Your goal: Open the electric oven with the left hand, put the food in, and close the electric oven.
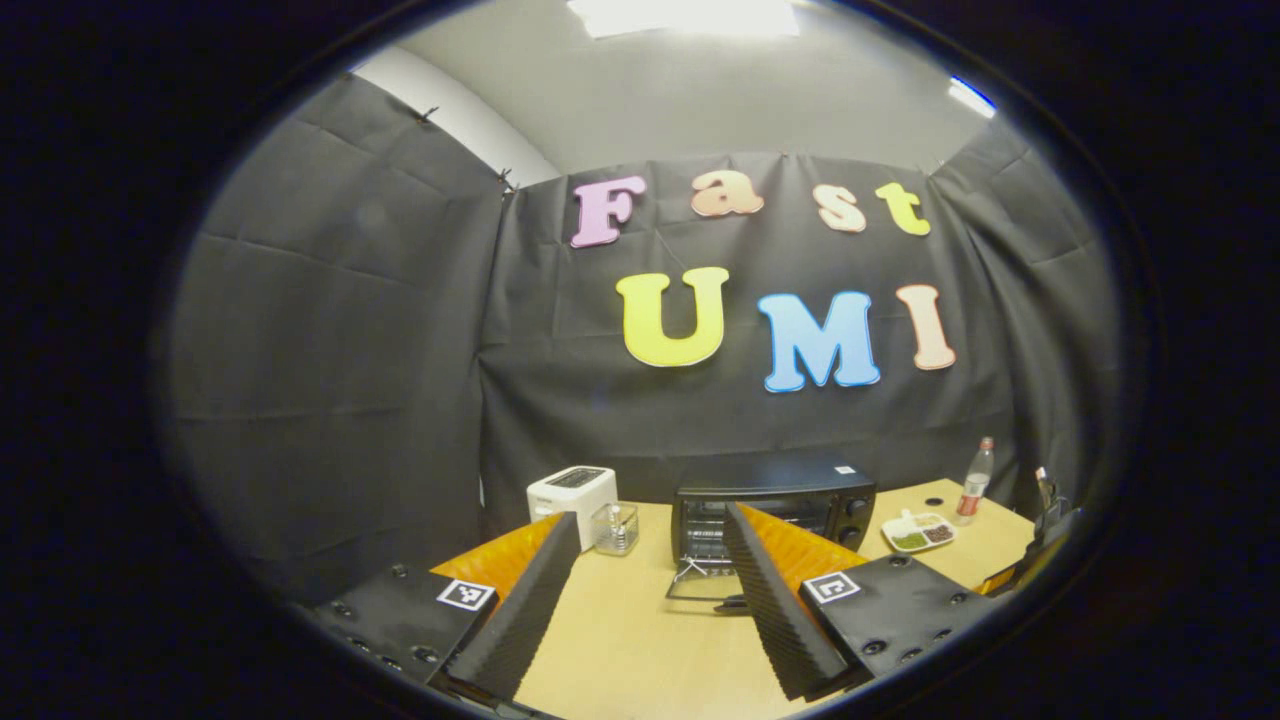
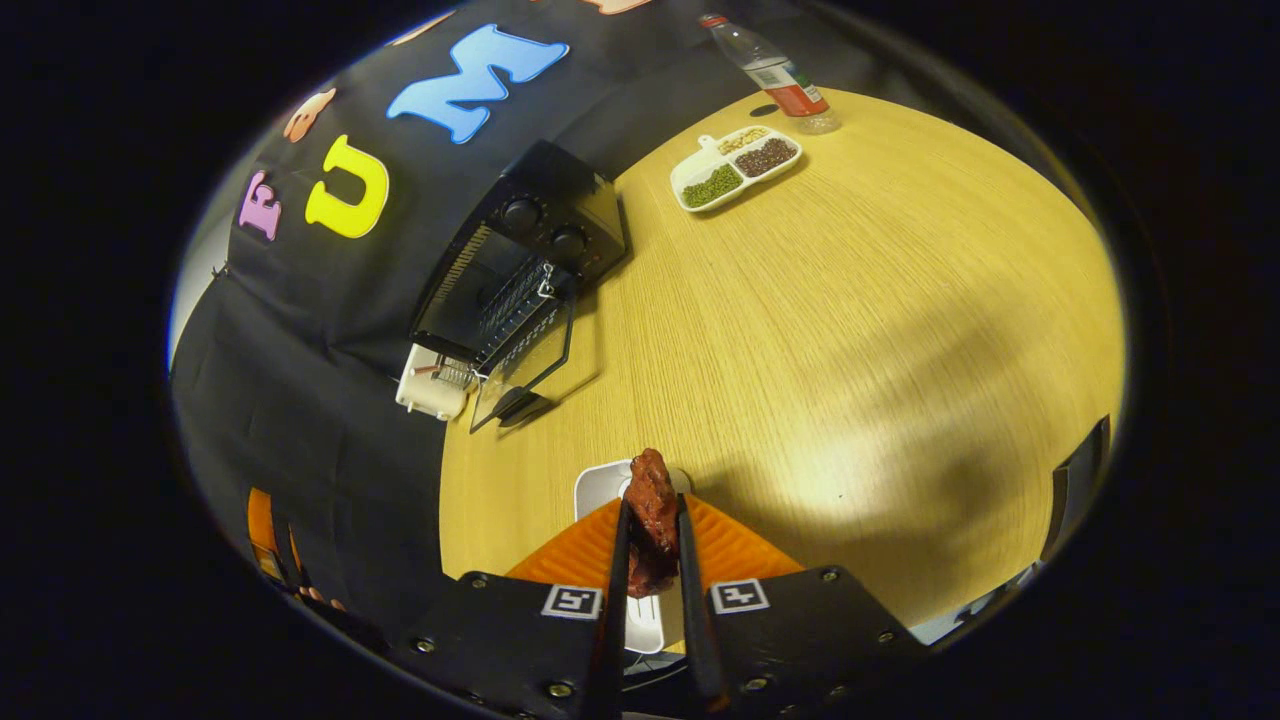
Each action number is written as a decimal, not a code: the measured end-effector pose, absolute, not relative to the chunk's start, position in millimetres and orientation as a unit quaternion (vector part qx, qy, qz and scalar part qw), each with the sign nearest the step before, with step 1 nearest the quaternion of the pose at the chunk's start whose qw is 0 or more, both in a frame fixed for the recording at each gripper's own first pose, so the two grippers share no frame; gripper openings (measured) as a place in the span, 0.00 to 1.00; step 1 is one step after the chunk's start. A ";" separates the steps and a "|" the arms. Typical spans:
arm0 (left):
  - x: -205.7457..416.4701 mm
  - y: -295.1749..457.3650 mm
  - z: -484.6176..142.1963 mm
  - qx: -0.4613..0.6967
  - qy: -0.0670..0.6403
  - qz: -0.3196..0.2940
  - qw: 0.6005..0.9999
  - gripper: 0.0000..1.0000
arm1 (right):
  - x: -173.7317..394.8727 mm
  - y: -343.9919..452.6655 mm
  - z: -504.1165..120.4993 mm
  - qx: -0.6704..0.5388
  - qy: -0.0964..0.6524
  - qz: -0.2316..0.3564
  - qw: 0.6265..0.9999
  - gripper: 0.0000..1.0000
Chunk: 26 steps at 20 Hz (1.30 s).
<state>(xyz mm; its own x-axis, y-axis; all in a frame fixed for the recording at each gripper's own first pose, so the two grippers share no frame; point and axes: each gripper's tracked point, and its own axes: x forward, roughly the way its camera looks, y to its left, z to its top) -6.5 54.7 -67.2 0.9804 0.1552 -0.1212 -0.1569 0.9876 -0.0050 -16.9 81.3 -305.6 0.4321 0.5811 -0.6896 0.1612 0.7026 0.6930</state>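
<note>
A: At the back of the wooden table (image 2: 850, 330), the electric oven (image 2: 520, 270) stands with its glass door (image 2: 525, 375) dropped flat. Where's the food?

B: Pinched in the right gripper (image 2: 652, 545), both fingers pressing a dark reddish piece of meat (image 2: 650, 515) above a white plate (image 2: 600, 485), well apart from the oven.

A: How will it handle?

B: My guess is light, soft and maybe greasy. Held across its middle it looks secure, but a harder squeeze could deform it or let it slip.

A: And the left gripper (image 1: 650, 585)?

B: Spread wide and holding nothing, pointing toward the oven mouth. The door's front edge looks the sensible place to take hold for closing.
</note>
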 end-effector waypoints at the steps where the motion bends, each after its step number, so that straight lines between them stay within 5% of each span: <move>1: -6.3 55.5 -68.2 -0.009 0.060 0.078 0.995 1.00 | -19.0 71.4 -299.8 0.369 0.508 0.134 0.767 0.25; 3: -1.2 57.1 -68.4 -0.013 0.058 0.078 0.995 0.96 | -15.0 81.1 -298.2 0.379 0.507 0.134 0.763 0.11; 21: 40.5 78.1 -77.7 -0.032 0.054 0.050 0.997 1.00 | 76.1 125.5 -211.4 0.415 0.402 0.131 0.806 0.11; 22: 42.5 82.2 -79.1 -0.031 0.055 0.049 0.997 0.90 | 82.2 132.6 -209.2 0.417 0.397 0.133 0.807 0.11; 24: 48.8 94.0 -80.8 -0.027 0.057 0.049 0.997 1.00 | 94.1 148.2 -205.6 0.422 0.388 0.134 0.809 0.11; 26: 54.8 103.8 -83.0 -0.025 0.058 0.048 0.997 0.96 | 105.9 164.0 -204.9 0.429 0.380 0.135 0.808 0.11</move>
<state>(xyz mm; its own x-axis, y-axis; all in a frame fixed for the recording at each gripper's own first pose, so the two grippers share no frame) 54.8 103.8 -83.0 0.9886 0.0922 -0.1187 -0.0982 0.9942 -0.0451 105.9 164.0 -204.9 0.6744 0.5441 -0.4992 0.1078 0.5962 0.7956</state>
